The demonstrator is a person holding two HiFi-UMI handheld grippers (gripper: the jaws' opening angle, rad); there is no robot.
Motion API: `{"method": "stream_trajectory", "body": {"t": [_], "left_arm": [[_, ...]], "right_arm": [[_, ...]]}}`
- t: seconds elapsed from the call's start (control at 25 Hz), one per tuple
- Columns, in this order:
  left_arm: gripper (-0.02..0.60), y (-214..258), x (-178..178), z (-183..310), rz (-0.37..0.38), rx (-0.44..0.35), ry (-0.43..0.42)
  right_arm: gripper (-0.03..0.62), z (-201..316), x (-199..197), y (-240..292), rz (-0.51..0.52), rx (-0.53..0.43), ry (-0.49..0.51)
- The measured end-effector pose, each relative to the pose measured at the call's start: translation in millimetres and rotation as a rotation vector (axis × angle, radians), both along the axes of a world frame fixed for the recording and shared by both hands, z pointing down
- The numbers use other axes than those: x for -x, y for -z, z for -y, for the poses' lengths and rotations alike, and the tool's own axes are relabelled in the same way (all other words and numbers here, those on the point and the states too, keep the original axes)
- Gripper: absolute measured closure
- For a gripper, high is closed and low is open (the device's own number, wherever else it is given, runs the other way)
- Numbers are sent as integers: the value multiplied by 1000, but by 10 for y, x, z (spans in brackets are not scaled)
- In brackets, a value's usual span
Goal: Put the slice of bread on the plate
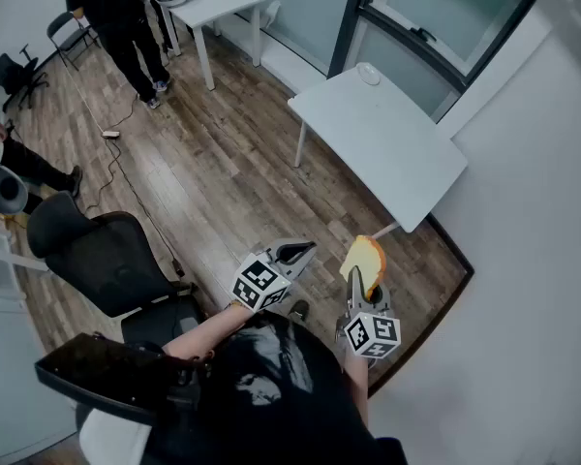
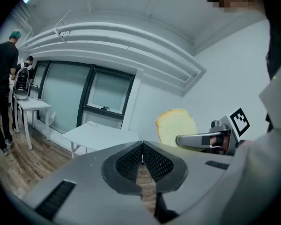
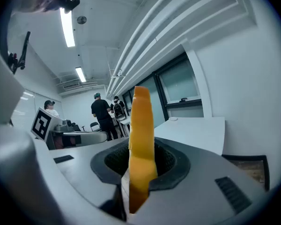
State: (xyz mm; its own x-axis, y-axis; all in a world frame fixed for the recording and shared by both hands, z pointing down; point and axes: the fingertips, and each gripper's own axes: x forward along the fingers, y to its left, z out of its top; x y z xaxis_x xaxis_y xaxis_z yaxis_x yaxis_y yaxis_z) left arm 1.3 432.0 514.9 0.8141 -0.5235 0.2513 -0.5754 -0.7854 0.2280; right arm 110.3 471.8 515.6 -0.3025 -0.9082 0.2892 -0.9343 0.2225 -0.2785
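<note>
Right gripper (image 1: 361,291) jaws clamp the bread slice (image 1: 364,258) upright — left gripper (image 1: 303,252) jaws together, empty; table (image 1: 392,153) well ahead.

Lighting was bright and even, from ceiling tube lights (image 3: 68,27); shadows soft. Gripper views had a cool cast, heavy fisheye bending, black corners. Nearest foreground was blurred.

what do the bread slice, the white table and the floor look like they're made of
Bread slice: soft-looking matte crumb, pale yellow face, darker orange crust edge; real or a prop, can't tell.
White table: smooth plain white top, probably laminate board, on thin white legs.
Floor: wood-grain planks in mixed browns, wood or laminate.
</note>
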Motion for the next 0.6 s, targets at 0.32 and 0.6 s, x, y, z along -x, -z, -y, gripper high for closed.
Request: {"method": "stream_trajectory", "body": {"t": [0.32,0.6], "left_arm": [[575,-48,147,-42,6,15,3],[575,-100,307,12,-2,21,-12]], "right_arm": [[496,-32,114,-49,12,13,-2],[496,42,309,-103,68,4,-11]]}}
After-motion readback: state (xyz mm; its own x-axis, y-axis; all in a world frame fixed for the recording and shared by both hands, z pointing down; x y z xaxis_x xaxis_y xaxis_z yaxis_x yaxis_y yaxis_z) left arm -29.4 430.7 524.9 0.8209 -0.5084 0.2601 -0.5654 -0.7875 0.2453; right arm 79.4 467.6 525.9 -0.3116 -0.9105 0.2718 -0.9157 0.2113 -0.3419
